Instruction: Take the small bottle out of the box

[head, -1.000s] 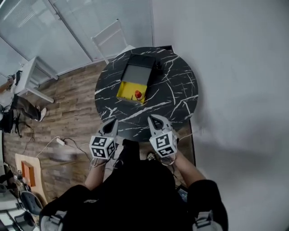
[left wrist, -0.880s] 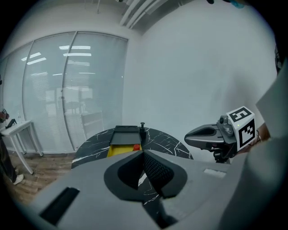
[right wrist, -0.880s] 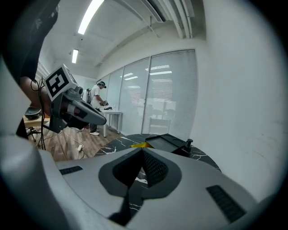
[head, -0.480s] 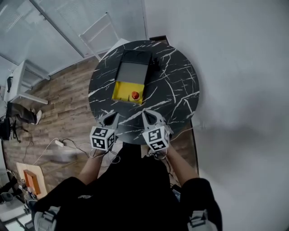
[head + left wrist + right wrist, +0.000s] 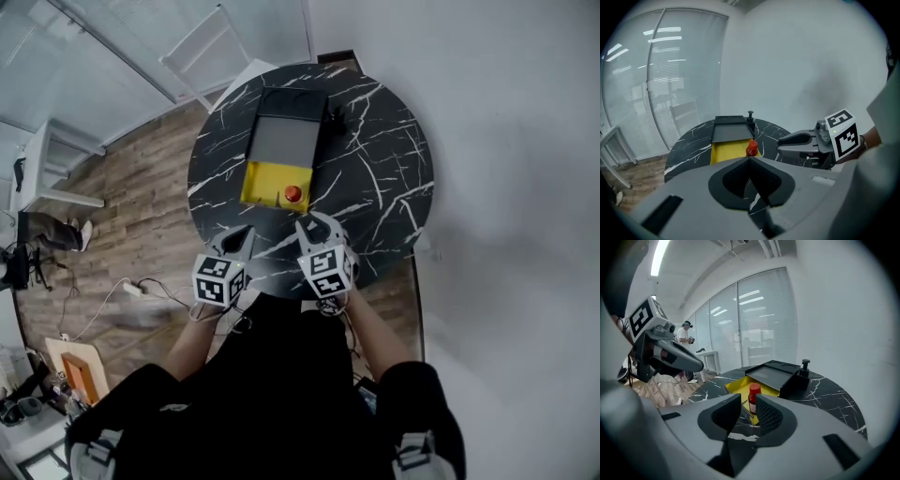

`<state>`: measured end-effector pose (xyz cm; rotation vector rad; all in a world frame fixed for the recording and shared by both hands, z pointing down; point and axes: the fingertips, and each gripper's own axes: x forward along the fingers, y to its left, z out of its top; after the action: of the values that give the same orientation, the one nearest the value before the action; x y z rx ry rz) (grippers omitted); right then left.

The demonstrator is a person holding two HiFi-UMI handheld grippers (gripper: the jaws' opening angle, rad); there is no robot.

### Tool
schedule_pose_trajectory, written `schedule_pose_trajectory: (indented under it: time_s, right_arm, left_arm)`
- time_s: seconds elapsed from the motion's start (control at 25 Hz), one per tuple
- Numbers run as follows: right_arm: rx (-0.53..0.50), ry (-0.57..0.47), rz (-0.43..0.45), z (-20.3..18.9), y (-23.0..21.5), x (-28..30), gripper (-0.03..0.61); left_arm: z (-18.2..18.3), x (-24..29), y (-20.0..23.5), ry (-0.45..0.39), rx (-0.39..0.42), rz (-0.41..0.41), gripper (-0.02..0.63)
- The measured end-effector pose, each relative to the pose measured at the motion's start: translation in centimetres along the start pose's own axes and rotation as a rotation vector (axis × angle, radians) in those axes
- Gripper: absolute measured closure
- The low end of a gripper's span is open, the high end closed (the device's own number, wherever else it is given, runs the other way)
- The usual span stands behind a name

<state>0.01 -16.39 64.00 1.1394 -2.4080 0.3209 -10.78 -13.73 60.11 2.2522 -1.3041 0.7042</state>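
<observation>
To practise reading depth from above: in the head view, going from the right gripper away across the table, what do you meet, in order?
The right gripper, its jaws just opening with nothing between them → small bottle → box's dark grey section → white chair.

A round black bench [image 5: 380, 178] veined in white stands against a plain white wall [image 5: 506, 141] on a wood-plank floor [image 5: 141, 220]. Behind it, a white chair [image 5: 246, 75] stands by a glass partition [image 5: 84, 66] with blinds. A white desk [image 5: 56, 164] sits nearby, cables [image 5: 141, 291] trail across the boards, and a strip light [image 5: 658, 256] glows overhead.
</observation>
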Motion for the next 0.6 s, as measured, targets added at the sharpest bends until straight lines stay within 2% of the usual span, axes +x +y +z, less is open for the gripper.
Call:
schedule_pose_trajectory:
  time_s: [0.16, 0.6]
  right_arm:
    - [0.005, 0.019, 0.003, 0.0, -0.2, 1.6, 0.485]
    - [0.036, 0.081, -0.003, -0.5, -0.7, 4.7, 0.424]
  left_arm:
    - [0.2, 0.8, 1.3, 0.015, -0.007, -0.002, 0.615]
    - [1.0, 3.2, 3.5, 0.050, 0.021, -0.052, 0.614]
